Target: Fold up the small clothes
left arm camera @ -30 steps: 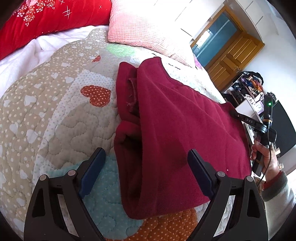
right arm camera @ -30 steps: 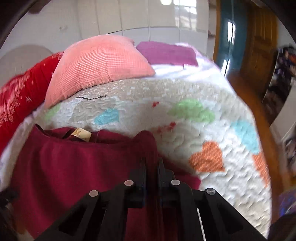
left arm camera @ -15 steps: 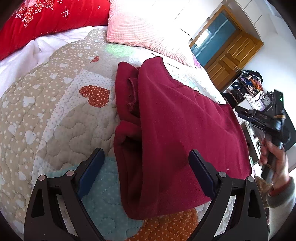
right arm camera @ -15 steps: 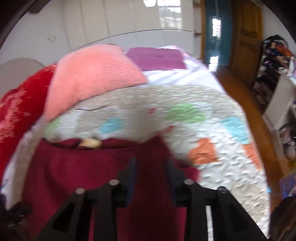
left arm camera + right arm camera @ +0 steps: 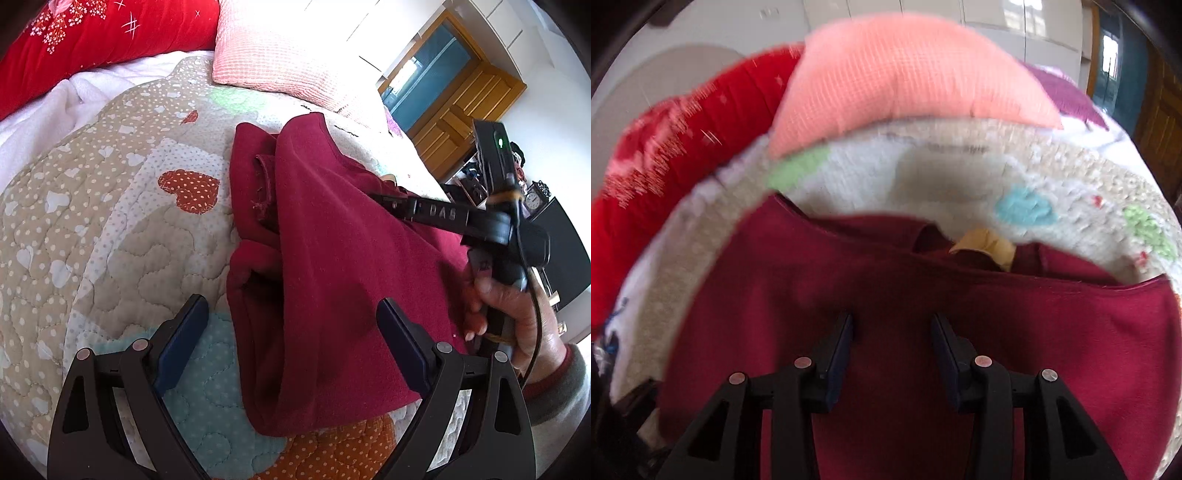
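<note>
Pink pillow [image 5: 908,81] beyond maroon garment [image 5: 332,266] — quilt [image 5: 110,229] underneath.

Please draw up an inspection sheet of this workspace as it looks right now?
Surface: quilted bedspread with heart patches.
Job's things: dark red garment, partly folded, lying on the bedspread; tan label at its neck.
Clutter: pink pillow, red pillow.
Grippers: left gripper open, over the garment's near edge; right gripper open above the garment, nothing between its fingers.
Cables: black cable by the hand.
Surroundings: wooden door, crowded shelves.
</note>
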`<state>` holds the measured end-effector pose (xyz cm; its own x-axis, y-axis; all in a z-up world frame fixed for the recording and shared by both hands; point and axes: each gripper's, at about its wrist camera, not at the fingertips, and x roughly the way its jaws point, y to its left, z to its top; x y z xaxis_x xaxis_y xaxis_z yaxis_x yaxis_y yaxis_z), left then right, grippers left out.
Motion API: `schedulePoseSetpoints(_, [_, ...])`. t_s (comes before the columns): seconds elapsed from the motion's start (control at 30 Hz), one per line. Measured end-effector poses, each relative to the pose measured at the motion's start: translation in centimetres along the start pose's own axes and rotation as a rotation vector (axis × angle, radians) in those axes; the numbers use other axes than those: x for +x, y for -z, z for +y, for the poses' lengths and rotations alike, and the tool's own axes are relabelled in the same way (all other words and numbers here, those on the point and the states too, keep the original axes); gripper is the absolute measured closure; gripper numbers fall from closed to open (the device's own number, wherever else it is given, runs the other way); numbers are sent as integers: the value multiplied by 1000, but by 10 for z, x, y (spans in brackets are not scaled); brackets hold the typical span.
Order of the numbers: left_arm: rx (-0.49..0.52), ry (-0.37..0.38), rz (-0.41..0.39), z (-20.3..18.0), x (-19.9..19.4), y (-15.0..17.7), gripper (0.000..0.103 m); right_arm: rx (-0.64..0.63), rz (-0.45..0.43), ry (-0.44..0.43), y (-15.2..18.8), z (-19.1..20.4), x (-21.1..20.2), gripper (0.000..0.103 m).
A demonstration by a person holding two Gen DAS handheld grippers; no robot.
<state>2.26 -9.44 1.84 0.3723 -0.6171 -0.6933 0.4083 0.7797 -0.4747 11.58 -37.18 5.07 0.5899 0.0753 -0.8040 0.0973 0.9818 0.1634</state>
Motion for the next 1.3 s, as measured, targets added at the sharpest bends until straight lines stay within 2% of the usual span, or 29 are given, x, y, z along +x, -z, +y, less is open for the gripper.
schedulePoseSetpoints(0.1, [-33, 22, 5, 6, -3, -2, 11, 60, 26, 5, -10, 5, -6, 61])
schedulePoseSetpoints(0.17, [-92, 53, -1, 12, -8, 0, 11, 88, 19, -85, -16, 17, -17, 60])
schedulePoseSetpoints(0.23, [-148, 84, -15, 18, -13, 3, 11, 87, 32, -131, -22, 34, -20, 43])
schedulePoseSetpoints(0.27, [-159, 93, -15, 19, -14, 3, 11, 72, 47, -148, -26, 47, -18, 38])
schedulePoseSetpoints(0.37, [-158, 105, -12, 20, -17, 5, 11, 30, 89, -170, -36, 80, -7, 35])
schedulePoseSetpoints(0.5, [-155, 103, -11, 20, -18, 7, 11, -69, 181, -91, -48, 125, 23, 35])
schedulePoseSetpoints(0.57, [-161, 109, -9, 20, -18, 8, 11, -109, 251, -33, -48, 141, 40, 26])
schedulePoseSetpoints(0.63, [-174, 116, -9, 24, -17, 7, 11, -159, 278, 7, -49, 153, 51, 10])
schedulePoseSetpoints(0.73, [-167, 109, -5, 24, -17, 7, 11, -228, 317, 69, -48, 165, 65, 6])
schedulePoseSetpoints(0.8, [-158, 104, -9, 22, -18, 8, 11, -241, 317, 69, -48, 163, 68, 6])
schedulePoseSetpoints(0.87, [-155, 103, -11, 21, -17, 7, 11, -256, 304, 58, -48, 158, 67, 11])
schedulePoseSetpoints(0.93, [-150, 98, -14, 15, -14, 7, 11, -272, 274, 83, -47, 150, 62, 38])
schedulePoseSetpoints(0.97, [-146, 94, -16, 14, -14, 7, 11, -273, 251, 77, -46, 145, 57, 41])
schedulePoseSetpoints(1.1, [-97, 90, -27, -2, -10, 6, 12, -248, 180, -5, -41, 126, 34, 72])
schedulePoseSetpoints(1.13, [-87, 104, -31, -8, -7, 5, 29, -236, 158, -33, -39, 121, 25, 78])
schedulePoseSetpoints(1.17, [-88, 157, -20, -13, -5, 3, 58, -220, 133, -58, -36, 117, 15, 80])
schedulePoseSetpoints(1.23, [-105, 206, 3, -19, -2, 4, 67, -196, 96, -101, -34, 105, 0, 83])
schedulePoseSetpoints(1.3, [-65, 214, -16, -34, -7, 5, 79, -170, 54, -143, -33, 94, -18, 84])
